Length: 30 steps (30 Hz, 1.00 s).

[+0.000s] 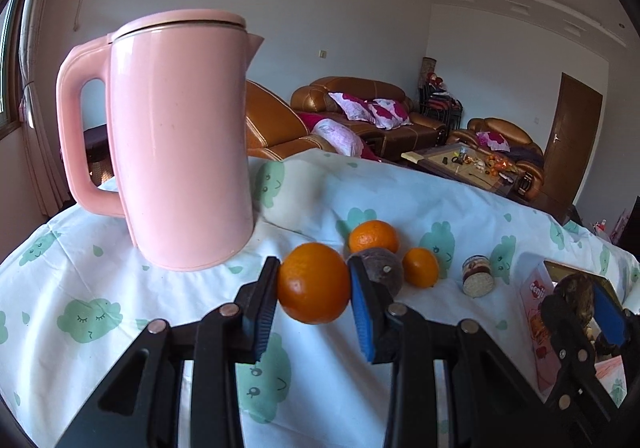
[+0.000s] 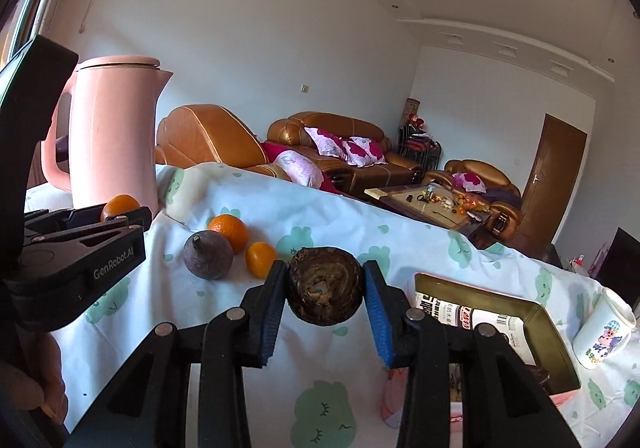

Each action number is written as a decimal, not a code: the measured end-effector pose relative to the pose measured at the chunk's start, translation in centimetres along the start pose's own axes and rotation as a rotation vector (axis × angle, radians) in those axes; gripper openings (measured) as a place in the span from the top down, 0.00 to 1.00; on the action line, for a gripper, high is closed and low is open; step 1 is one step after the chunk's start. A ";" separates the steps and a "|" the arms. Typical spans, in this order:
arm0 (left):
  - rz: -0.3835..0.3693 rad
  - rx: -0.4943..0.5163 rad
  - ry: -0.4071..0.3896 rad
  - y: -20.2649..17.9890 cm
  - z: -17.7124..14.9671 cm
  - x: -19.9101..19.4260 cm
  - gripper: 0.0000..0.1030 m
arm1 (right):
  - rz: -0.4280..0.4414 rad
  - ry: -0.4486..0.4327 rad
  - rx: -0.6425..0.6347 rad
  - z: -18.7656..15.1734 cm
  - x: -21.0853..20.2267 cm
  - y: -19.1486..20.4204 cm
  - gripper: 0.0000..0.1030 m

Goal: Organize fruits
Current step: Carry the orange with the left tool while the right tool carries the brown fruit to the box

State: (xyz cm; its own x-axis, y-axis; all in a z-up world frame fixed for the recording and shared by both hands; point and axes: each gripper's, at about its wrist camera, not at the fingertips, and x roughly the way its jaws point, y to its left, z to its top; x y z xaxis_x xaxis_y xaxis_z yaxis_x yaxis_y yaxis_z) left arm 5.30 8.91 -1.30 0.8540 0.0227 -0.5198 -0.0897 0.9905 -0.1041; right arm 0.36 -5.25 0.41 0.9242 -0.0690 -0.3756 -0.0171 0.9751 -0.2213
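Clamped between the left gripper (image 1: 313, 282) pads, an orange (image 1: 314, 282) hangs off the cloth, its dimpled end facing the camera. At one o'clock from it a purple fruit (image 2: 208, 254), stem toward eleven, and two oranges (image 2: 229, 232) remain loose. Rightward, the right gripper (image 2: 325, 292) pinches a brown bulb (image 2: 325, 286), cut face camera-ward, beside the open box (image 2: 554, 340). Sorting looks barely begun.
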 end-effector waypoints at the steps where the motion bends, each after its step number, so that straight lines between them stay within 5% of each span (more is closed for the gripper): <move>1: -0.002 0.011 -0.002 -0.3 -0.1 -0.1 0.65 | 0.002 0.003 0.011 0.0 0.0 -0.4 0.61; 30: -0.078 0.088 -0.069 -6.7 -2.6 -4.2 0.65 | -0.011 0.027 0.090 -2.1 -1.5 -6.7 0.60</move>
State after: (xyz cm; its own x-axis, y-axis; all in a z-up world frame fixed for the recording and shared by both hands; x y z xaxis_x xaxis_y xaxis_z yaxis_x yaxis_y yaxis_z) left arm 1.02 1.79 -0.61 0.8901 -0.0484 -0.4532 0.0211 0.9977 -0.0651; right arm -1.68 -12.13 0.54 0.9136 -0.0839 -0.3980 0.0281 0.9892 -0.1442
